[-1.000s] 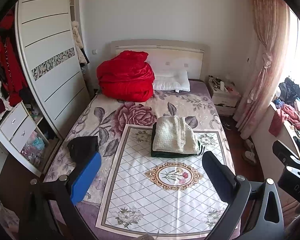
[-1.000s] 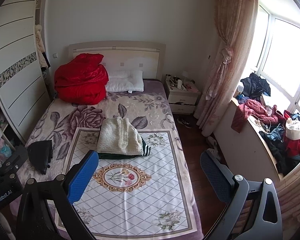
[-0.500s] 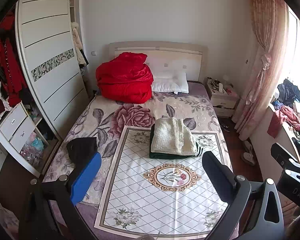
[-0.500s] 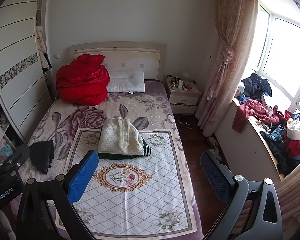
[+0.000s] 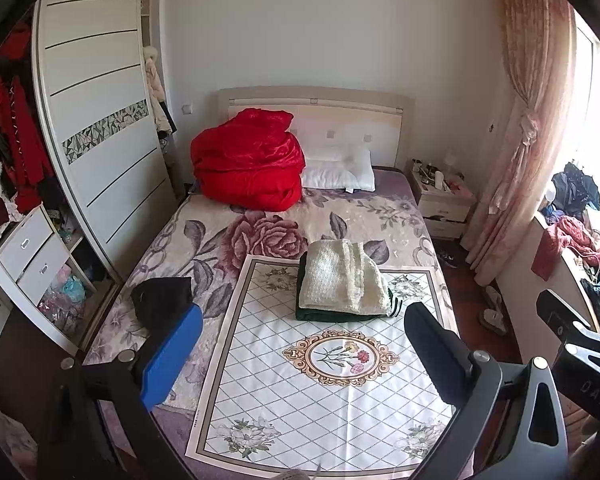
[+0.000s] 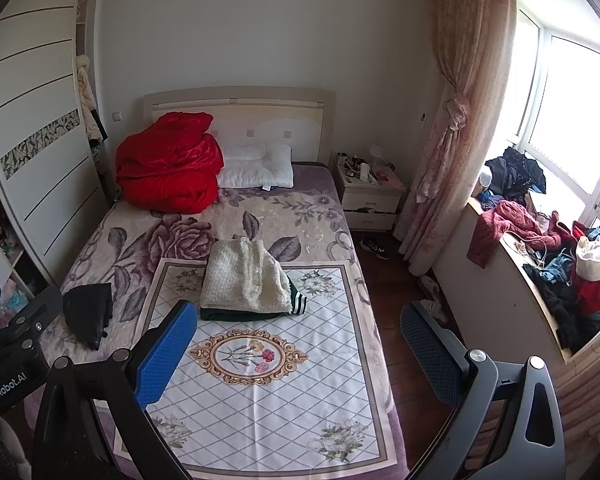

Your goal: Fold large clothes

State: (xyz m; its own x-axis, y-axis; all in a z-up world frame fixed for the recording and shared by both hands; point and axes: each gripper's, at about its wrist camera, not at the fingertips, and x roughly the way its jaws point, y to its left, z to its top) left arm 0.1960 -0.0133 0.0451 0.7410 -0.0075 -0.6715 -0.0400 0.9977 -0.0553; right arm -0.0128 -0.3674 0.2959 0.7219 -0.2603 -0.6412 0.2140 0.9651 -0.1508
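Observation:
A folded cream fleece garment (image 5: 340, 276) lies on a folded dark green garment (image 5: 394, 307) on the white patterned mat (image 5: 324, 396) on the bed. They also show in the right wrist view: the cream one (image 6: 244, 276), the green one (image 6: 296, 304). A black garment (image 5: 162, 304) (image 6: 88, 312) lies crumpled at the bed's left edge. My left gripper (image 5: 304, 360) is open and empty, held above the foot of the bed. My right gripper (image 6: 300, 356) is open and empty, beside it to the right.
A red quilt (image 5: 248, 166) and white pillow (image 5: 338, 170) sit by the headboard. A wardrobe (image 5: 96, 132) stands left, a nightstand (image 6: 370, 196) right. A clothes pile (image 6: 560, 256) covers the window ledge. Shoes (image 6: 374, 246) lie on the floor.
Both grippers have drifted slightly back and up from the bed; the view has shifted a little. Both stay open and empty. The clothes have not moved.

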